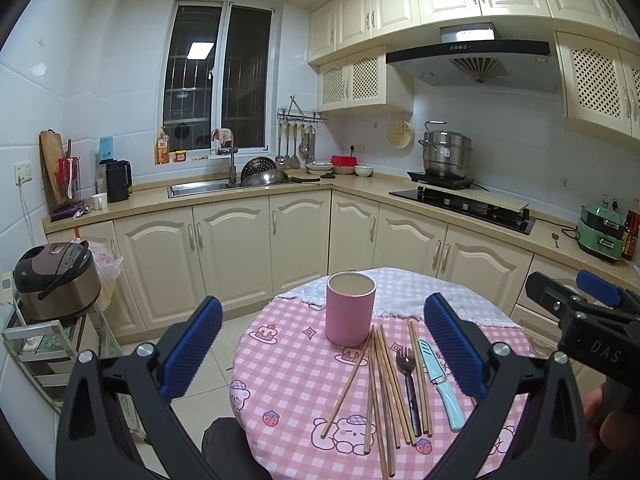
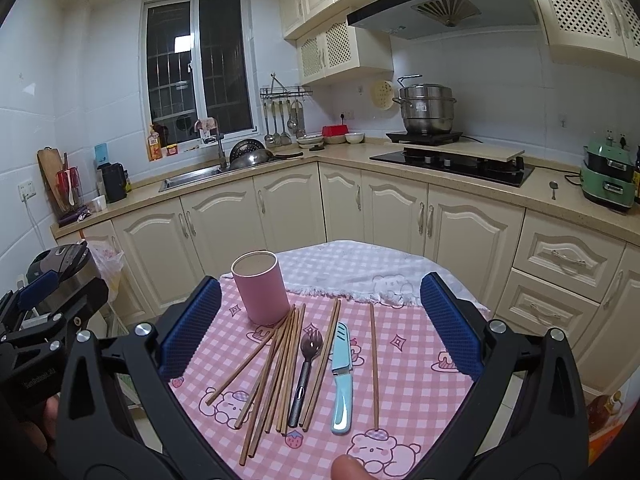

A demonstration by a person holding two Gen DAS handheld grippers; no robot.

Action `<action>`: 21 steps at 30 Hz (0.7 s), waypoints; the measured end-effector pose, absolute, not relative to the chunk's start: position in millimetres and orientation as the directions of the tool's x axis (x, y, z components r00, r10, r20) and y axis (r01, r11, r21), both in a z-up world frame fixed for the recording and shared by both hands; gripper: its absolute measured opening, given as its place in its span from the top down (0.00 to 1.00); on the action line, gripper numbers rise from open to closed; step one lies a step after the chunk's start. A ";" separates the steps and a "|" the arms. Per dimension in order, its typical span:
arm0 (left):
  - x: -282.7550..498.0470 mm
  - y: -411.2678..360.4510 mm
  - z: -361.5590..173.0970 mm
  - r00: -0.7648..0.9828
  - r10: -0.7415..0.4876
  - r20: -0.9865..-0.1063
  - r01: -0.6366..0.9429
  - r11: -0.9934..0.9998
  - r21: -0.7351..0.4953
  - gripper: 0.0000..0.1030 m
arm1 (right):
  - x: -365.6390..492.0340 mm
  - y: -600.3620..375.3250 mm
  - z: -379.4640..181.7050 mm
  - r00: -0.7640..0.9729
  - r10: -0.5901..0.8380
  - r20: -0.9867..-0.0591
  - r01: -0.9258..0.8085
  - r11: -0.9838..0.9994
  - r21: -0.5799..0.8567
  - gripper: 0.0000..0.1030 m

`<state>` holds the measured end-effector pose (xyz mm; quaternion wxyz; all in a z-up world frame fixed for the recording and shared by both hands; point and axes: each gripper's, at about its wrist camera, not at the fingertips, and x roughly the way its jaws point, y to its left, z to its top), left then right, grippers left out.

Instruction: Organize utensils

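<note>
A pink cylindrical cup [image 1: 350, 308] [image 2: 261, 286] stands upright and empty on the round table with a pink checked cloth [image 1: 288, 380] [image 2: 408, 380]. In front of it lie several wooden chopsticks [image 1: 380, 384] [image 2: 276, 372], a dark spork [image 1: 409, 384] [image 2: 306, 372] and a light blue knife [image 1: 440, 384] [image 2: 342, 376]. One chopstick [image 2: 374, 364] lies apart, right of the knife. My left gripper [image 1: 322, 344] is open and empty above the table's near side. My right gripper [image 2: 320, 320] is open and empty above the utensils; it also shows at the right of the left wrist view [image 1: 576, 296].
A white fringed cloth [image 2: 360, 272] covers the table's far part. Cream kitchen cabinets [image 1: 240, 240] and a counter with sink [image 1: 200, 189] and stove [image 1: 464, 204] stand behind. A rice cooker [image 1: 56, 280] sits on a rack at the left.
</note>
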<state>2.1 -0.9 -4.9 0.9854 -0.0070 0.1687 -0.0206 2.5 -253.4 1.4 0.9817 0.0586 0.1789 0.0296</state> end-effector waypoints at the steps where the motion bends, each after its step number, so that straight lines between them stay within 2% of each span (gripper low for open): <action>1: 2.9 -0.9 -5.2 0.942 -0.042 -0.333 0.037 0.999 -0.020 0.04 | 3.3 -253.3 1.4 0.934 0.080 -0.349 -0.038 0.991 0.126 0.06; 21: 22.9 5.3 -11.8 0.934 -0.014 -0.356 0.014 1.000 -0.002 0.04 | 17.6 -251.6 -6.2 0.928 0.067 -0.365 -0.032 0.994 0.100 0.06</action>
